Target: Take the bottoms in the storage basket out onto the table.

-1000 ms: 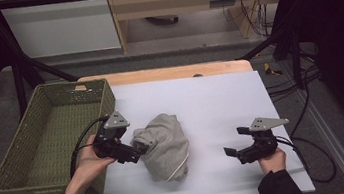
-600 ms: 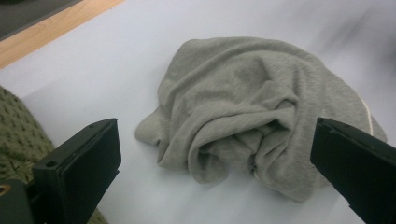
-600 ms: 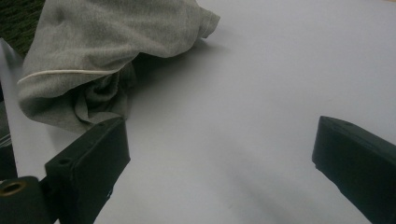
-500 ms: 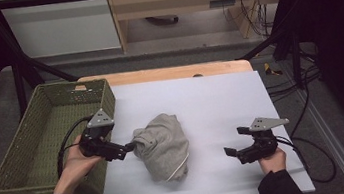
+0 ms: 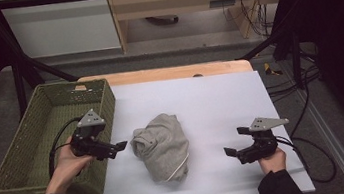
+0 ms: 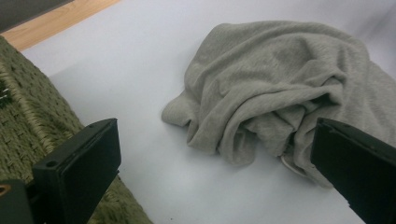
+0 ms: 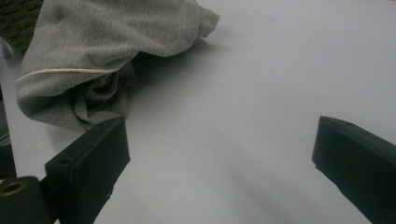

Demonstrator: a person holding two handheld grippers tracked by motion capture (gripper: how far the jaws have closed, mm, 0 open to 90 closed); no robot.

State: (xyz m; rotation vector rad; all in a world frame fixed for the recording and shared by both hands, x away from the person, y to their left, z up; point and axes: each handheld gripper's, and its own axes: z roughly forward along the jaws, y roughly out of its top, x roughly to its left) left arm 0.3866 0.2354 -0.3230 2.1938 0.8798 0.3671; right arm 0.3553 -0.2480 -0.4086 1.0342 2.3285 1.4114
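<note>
A crumpled grey garment (image 5: 162, 144) with a white drawstring lies in a heap on the white table sheet (image 5: 201, 103). My left gripper (image 5: 119, 148) is open just left of the heap, beside the basket wall, holding nothing. The left gripper view has the grey garment (image 6: 280, 98) ahead between the spread jaws, apart from them. My right gripper (image 5: 232, 150) stands open near the front right of the sheet, a hand's width from the cloth. In the right gripper view the garment (image 7: 112, 42) lies at the upper left, its drawstring hem facing me.
A green woven basket (image 5: 52, 138) sits at the table's left edge; its wall (image 6: 28, 126) is close to my left gripper. A wooden strip (image 5: 167, 73) runs along the far side. Black cables trail off the right side onto the floor.
My left gripper has let go of the garment and drawn back left toward the basket, with its jaws now open. The heap stays put. The right gripper has not moved.
</note>
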